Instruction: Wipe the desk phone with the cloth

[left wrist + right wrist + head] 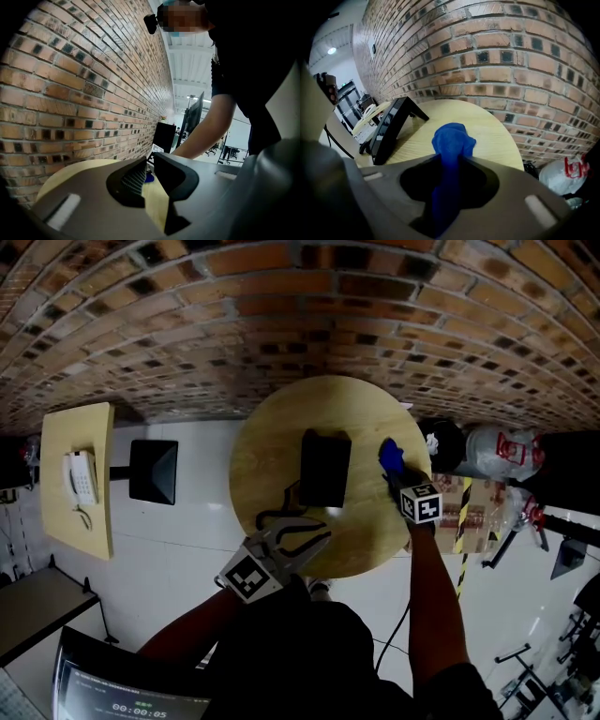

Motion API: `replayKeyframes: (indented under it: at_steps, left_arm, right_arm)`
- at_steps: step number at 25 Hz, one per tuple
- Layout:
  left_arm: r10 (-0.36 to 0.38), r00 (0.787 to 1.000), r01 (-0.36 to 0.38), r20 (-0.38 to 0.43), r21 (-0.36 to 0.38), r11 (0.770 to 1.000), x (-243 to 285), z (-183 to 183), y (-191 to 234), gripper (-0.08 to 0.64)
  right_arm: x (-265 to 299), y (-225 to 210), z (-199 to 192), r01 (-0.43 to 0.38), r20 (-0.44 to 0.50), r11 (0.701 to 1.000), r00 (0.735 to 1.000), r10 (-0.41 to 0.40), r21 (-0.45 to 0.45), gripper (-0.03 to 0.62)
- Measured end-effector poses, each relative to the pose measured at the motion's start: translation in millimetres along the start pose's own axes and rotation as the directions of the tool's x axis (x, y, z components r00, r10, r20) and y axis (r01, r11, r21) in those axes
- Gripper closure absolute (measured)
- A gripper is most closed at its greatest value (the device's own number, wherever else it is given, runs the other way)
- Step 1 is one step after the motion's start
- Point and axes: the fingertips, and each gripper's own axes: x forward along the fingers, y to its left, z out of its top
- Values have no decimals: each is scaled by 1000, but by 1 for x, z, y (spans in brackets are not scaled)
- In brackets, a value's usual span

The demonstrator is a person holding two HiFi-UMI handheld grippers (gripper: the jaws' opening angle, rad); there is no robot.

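The left gripper [292, 542] hangs open and empty. Just ahead of it stands the black phone [324, 468], tilted up, hard and likely easy to push, so steady its edge. Right of that, the right gripper [394, 472] pinches the soft, light blue cloth [452, 138] by a bunched fold.

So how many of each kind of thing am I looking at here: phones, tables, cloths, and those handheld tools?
Phones: 2, a black desk phone and a white phone
Tables: 2, a round table and a square table
Cloths: 1, a blue cloth
Tools: 2, the left tool and the right tool
Total: 7
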Motion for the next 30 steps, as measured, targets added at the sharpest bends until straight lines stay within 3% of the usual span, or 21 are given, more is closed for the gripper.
replayKeyframes:
  at_steps: [5,9,16,23,30]
  left_arm:
    - [22,1000,-21,19,-10,1000,-1,2,0,508]
    - [29,999,-29,19,44,999,-7,11,-5,509]
    - [79,996,-81,34,44,996,-22,14,-1,509]
    - [120,992,-120,27,27,992,-39,5,6,509]
    - [130,991,-131,34,10,991,-44,1,9,509]
  right_arm:
    - [-15,25,43,-58,92,996,994,64,-63,495]
    - [-32,66,93,-121,167,977,974,151,-176,495]
    - [-11,143,151,-202,157,884,944,291,-421,495]
    - [23,181,121,-243,9,785,953,302,-569,495]
    - [16,203,67,-306,-44,781,940,337,-544,495]
